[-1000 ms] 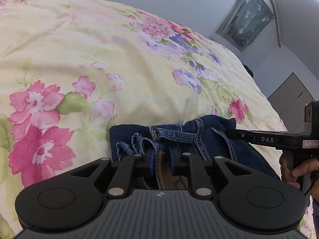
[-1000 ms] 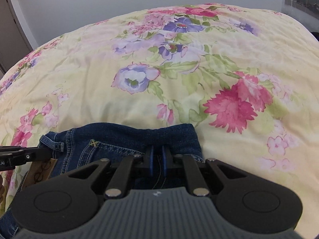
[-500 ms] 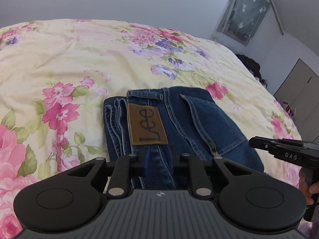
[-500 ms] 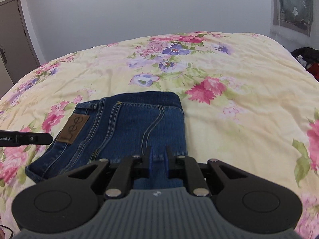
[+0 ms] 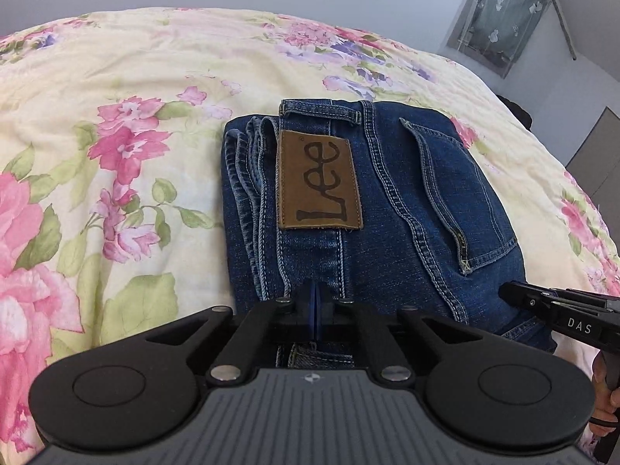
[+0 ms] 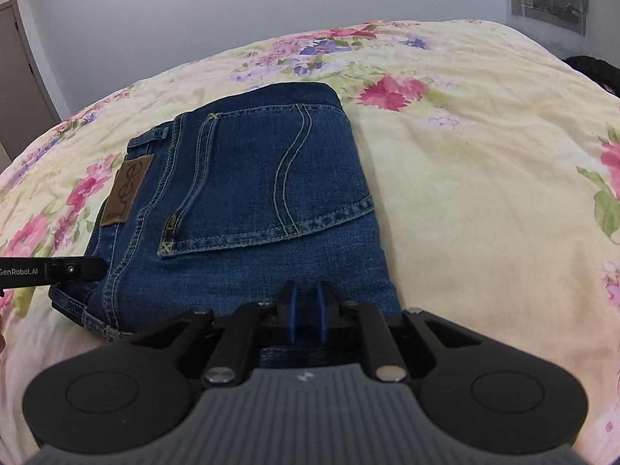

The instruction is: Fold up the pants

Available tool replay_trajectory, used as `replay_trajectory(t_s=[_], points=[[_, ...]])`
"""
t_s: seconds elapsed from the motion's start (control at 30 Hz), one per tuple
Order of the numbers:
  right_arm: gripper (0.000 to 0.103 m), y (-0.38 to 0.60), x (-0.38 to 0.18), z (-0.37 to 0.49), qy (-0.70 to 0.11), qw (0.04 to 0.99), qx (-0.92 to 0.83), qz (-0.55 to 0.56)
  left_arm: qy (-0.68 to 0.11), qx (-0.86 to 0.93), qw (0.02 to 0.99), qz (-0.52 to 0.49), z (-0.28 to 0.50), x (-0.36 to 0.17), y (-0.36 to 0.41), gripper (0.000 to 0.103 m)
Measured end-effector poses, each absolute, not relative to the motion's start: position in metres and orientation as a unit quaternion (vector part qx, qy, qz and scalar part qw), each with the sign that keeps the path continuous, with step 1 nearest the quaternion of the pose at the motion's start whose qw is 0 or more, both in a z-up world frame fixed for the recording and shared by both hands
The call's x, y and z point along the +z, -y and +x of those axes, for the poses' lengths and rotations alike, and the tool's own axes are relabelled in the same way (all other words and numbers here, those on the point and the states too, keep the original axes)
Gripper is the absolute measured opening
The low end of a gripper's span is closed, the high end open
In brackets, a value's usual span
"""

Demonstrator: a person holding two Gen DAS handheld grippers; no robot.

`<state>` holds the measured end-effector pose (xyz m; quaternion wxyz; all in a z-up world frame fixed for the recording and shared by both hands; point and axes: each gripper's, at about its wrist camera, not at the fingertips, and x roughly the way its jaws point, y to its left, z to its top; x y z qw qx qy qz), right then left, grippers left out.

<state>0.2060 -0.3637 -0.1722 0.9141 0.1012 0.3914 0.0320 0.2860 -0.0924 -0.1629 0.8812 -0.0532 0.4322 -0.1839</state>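
Dark blue jeans (image 5: 407,193) lie folded in a flat rectangle on the flowered quilt (image 5: 116,97), with the brown leather patch (image 5: 319,180) facing up. My left gripper (image 5: 314,310) hovers over their near edge; its blue pads are closing together and hold nothing. In the right wrist view the jeans (image 6: 252,178) show a back pocket. My right gripper (image 6: 307,310) sits above their near edge, its pads a thin slit apart, and no cloth rises into them. Each gripper's black finger shows in the other view: left gripper (image 6: 73,269), right gripper (image 5: 542,302).
The quilt (image 6: 484,155) spreads wide on all sides of the jeans. A curtained window (image 5: 500,15) and a grey cupboard (image 5: 596,155) are beyond the bed on the right. A door (image 6: 19,77) stands on the left. A hand (image 5: 608,387) grips the right handle.
Both grippers drew back from the jeans. The left one let go of the waistband and its pads came together. The jeans now lie flat and folded.
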Motion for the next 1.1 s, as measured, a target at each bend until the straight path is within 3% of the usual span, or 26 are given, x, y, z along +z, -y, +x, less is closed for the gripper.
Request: replay_trajectory(t_s=[0.23,0.3,0.37,0.43,0.57,0.67,0.8,0.97,1.1], points=[[0.008,0.372,-0.163,0.199,-0.363,0.923,0.041,0.120,-0.416,-0.188,0.886,-0.083,0.282,-0.152,0.084,0.007],[0.011,0.375,-0.158,0.193,-0.346,0.928,0.041,0.131,-0.403,-0.192,0.889,-0.105,0.282,-0.145,0.078,0.023],[0.025,0.381,-0.152,0.187,-0.320,0.935,0.038,0.149,-0.391,-0.189,0.889,-0.146,0.285,-0.141,0.068,0.063],[0.034,0.388,-0.148,0.186,-0.299,0.938,0.035,0.172,-0.381,-0.187,0.885,-0.190,0.294,-0.140,0.058,0.072],[0.059,0.410,-0.152,0.198,-0.300,0.924,0.031,0.235,-0.390,-0.173,0.870,-0.247,0.319,-0.151,0.041,0.073],[0.065,0.425,-0.163,0.209,-0.329,0.896,0.043,0.293,-0.403,-0.172,0.857,-0.270,0.336,-0.164,0.035,0.073],[0.067,0.445,-0.174,0.226,-0.351,0.866,0.054,0.352,-0.410,-0.180,0.852,-0.273,0.350,-0.175,0.035,0.073],[0.067,0.462,-0.187,0.259,-0.387,0.829,0.085,0.395,-0.417,-0.204,0.845,-0.267,0.361,-0.184,0.036,0.084],[0.067,0.473,-0.192,0.283,-0.410,0.799,0.114,0.424,-0.420,-0.220,0.837,-0.272,0.368,-0.190,0.036,0.087]])
